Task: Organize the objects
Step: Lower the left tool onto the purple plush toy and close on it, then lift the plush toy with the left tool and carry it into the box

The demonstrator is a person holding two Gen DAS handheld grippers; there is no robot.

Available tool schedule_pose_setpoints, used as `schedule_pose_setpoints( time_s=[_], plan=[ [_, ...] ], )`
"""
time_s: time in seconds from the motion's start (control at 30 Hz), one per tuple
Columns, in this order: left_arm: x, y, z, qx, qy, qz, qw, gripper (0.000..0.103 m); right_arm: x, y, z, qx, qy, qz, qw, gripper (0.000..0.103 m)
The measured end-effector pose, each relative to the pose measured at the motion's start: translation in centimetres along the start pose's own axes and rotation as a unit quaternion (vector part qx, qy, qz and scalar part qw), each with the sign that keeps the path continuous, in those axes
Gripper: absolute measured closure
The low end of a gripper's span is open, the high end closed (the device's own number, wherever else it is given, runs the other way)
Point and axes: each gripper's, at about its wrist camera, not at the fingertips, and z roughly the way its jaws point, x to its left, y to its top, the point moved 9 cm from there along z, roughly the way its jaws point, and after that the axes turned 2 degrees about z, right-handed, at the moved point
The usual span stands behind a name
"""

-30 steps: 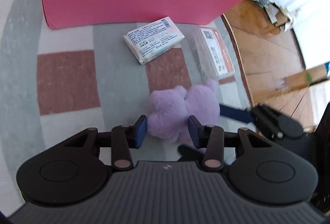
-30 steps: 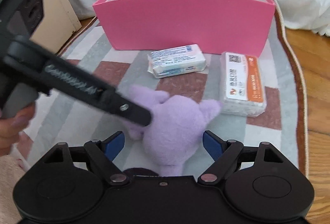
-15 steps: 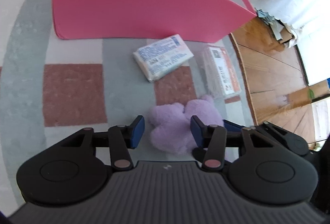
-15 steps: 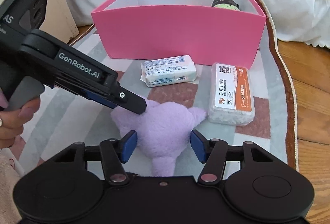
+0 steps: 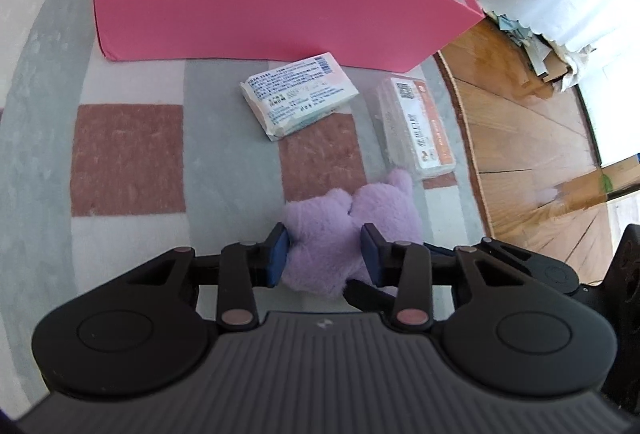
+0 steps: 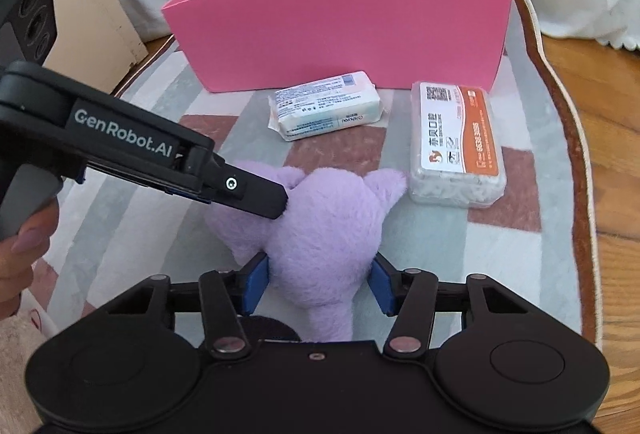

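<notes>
Both claws clamp the purple plush toy (image 6: 324,218) on the checkered rug (image 5: 128,158): the right gripper (image 6: 316,288) pinches its lower body, the left gripper (image 5: 325,254) squeezes its other end. At 12 o'clock stands the pink box (image 6: 340,30); a tissue pack (image 6: 326,106) and an orange-labelled packet (image 6: 456,142) lie at 1 o'clock.

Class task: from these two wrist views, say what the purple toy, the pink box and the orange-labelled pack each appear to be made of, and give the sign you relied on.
Purple plush toy: soft pile fabric, matte; fuzzy fibres show along its edge.
Pink box: probably card or paperboard, smooth matte pink outside, white inside; thin straight walls with crisp corners.
Orange-labelled pack: likely clear plastic, slightly glossy, with white contents visible through its side under a printed label.
</notes>
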Motion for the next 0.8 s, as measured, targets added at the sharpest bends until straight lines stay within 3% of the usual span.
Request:
schedule_pose_setpoints(
  time_s=[0.27, 0.6, 0.8],
  plan=[
    [-1.6, -1.3, -3.0, -0.011, -0.014, -0.008, 0.9998, 0.065, 0.8, 0.7, -3.2, 0.0, 0.015, -0.027, 1.0, 0.045],
    [-5.6, -1.1, -9.3, -0.116, 0.009, 0.011, 0.9931, 0.065, 2.9, 2.9, -8.8, -0.055, 0.009, -0.09, 0.994, 0.044],
    [-7.4, -0.3, -12.8, -0.136, 0.015, 0.016, 0.9905, 0.065, 4.5, 4.7, -12.0, -0.073, -0.007, -0.125, 0.989, 0.043]
  ],
)
